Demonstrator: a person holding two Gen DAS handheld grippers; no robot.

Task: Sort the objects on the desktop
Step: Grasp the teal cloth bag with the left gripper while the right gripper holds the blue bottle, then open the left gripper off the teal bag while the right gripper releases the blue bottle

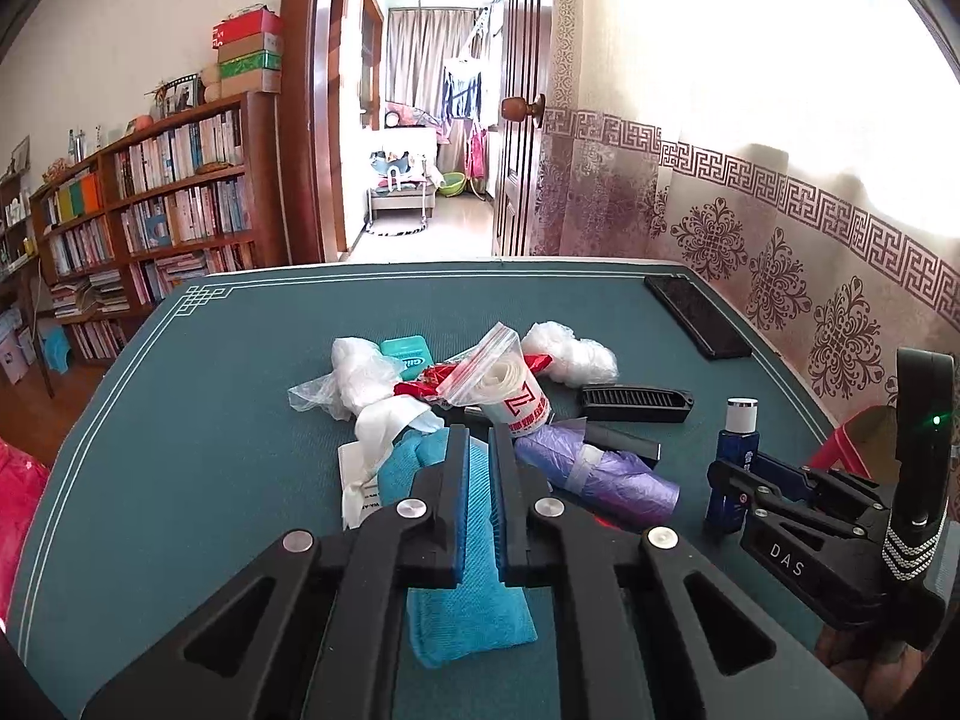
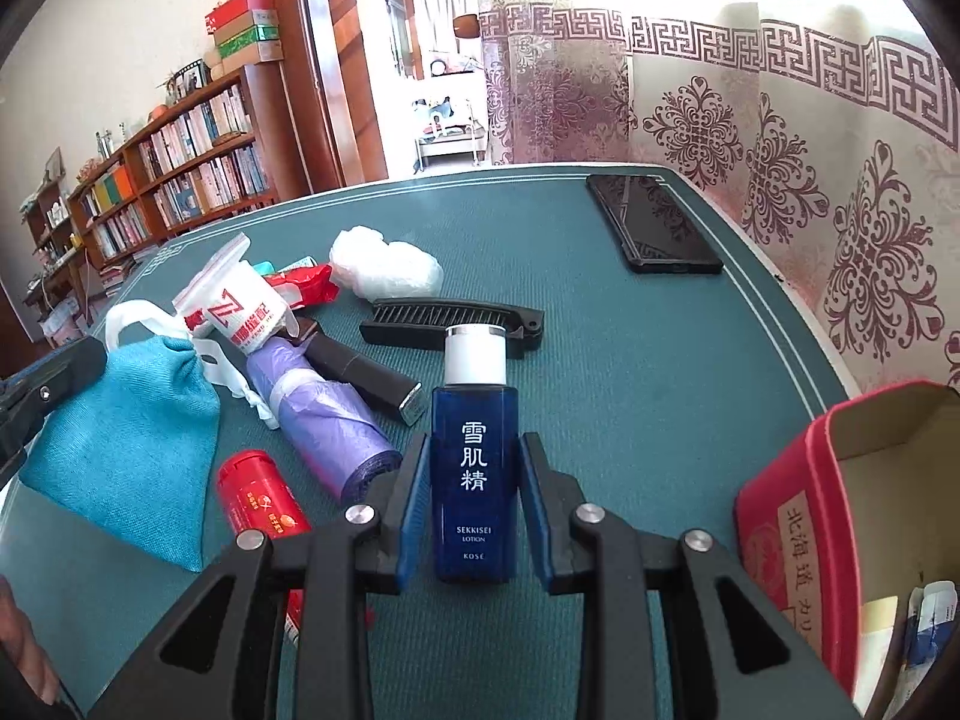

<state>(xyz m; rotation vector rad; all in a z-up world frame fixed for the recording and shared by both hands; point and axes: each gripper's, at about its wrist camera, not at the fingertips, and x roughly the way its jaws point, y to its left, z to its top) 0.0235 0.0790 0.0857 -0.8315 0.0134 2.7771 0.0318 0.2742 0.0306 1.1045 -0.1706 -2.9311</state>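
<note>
Teal desk mat (image 1: 210, 420), bookshelf (image 1: 150, 198) behind; left tool (image 1: 478, 438) pinches blue pouch (image 1: 474, 612); right tool (image 2: 474, 450) grips lotion bottle (image 2: 474, 456).

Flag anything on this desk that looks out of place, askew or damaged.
Nothing looks spilled or broken. The oddity is the heap: a teal cloth pouch, purple bag roll, zip bag and wrappers overlap mid-table, while the black comb and phone lie apart. The lotion bottle stands upright.
</note>
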